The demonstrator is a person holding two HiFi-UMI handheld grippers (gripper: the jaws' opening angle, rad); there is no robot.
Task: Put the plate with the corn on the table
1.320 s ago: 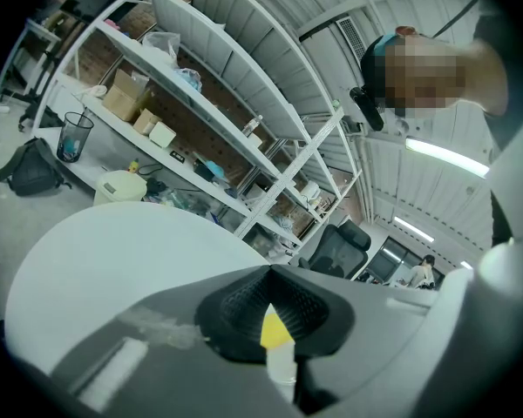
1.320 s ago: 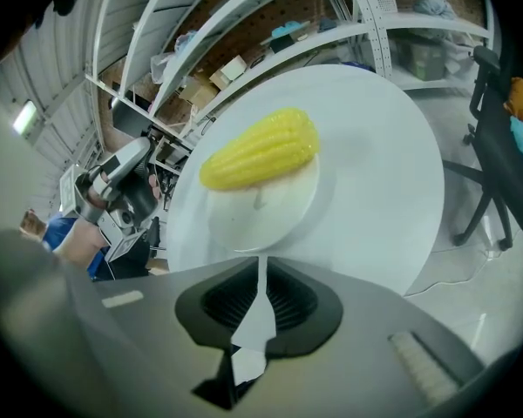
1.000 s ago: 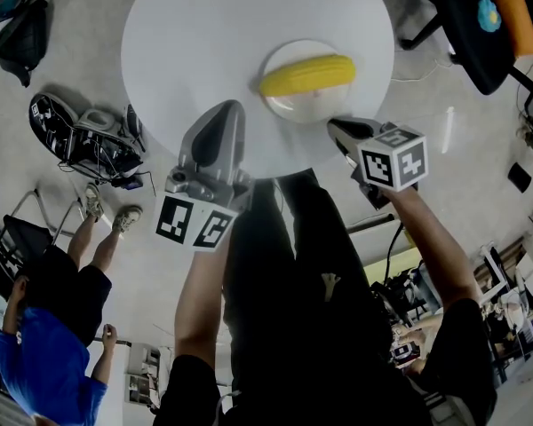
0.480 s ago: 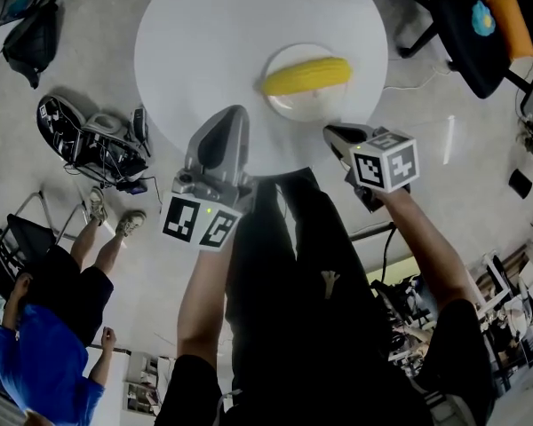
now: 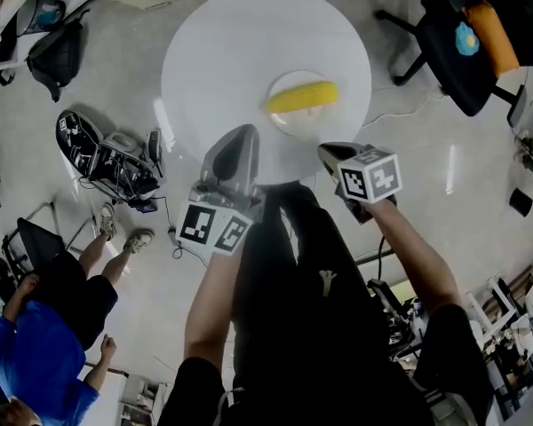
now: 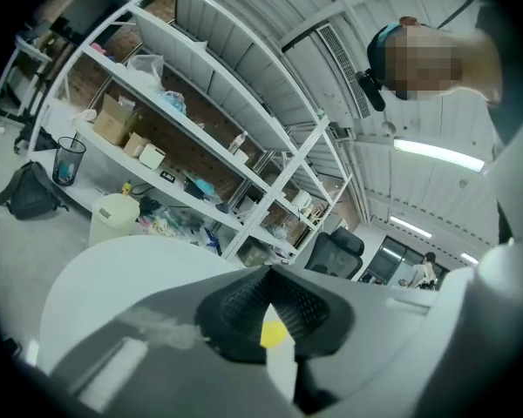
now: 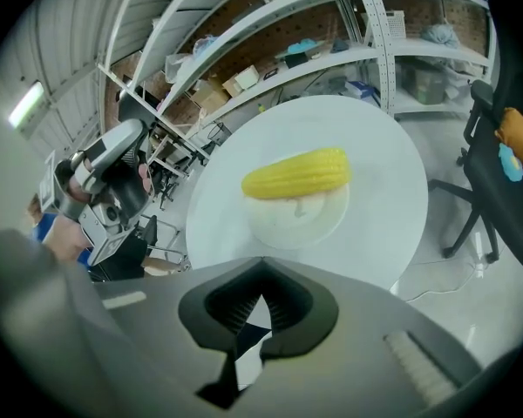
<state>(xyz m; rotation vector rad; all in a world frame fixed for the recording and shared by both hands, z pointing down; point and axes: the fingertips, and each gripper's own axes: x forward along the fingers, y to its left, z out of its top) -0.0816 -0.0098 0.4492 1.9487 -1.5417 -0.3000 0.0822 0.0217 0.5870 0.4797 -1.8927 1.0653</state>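
The white plate [image 5: 306,116] with the yellow corn cob [image 5: 302,98] rests on the round white table [image 5: 222,51], towards its near right edge. My right gripper [image 5: 325,149] hovers just off the table's near rim, shut and holding nothing, a short way from the plate. In the right gripper view the corn [image 7: 296,174] and plate [image 7: 303,218] lie ahead of its closed tips [image 7: 260,265]. My left gripper [image 5: 245,132] is over the table's near edge, left of the plate, also shut and empty. A sliver of corn [image 6: 273,332] shows between its pads in the left gripper view.
A black office chair [image 5: 466,38] with an orange and blue item stands right of the table. On the floor to the left lie a black-and-white device [image 5: 107,153] and a dark bag [image 5: 58,47]. A person in a blue shirt [image 5: 44,366] stands at lower left. Shelving [image 6: 200,146] fills the background.
The table and plate now look smaller and farther in the head view. Both grippers have drawn back from the plate towards my body. The plate and corn stay put on the table.
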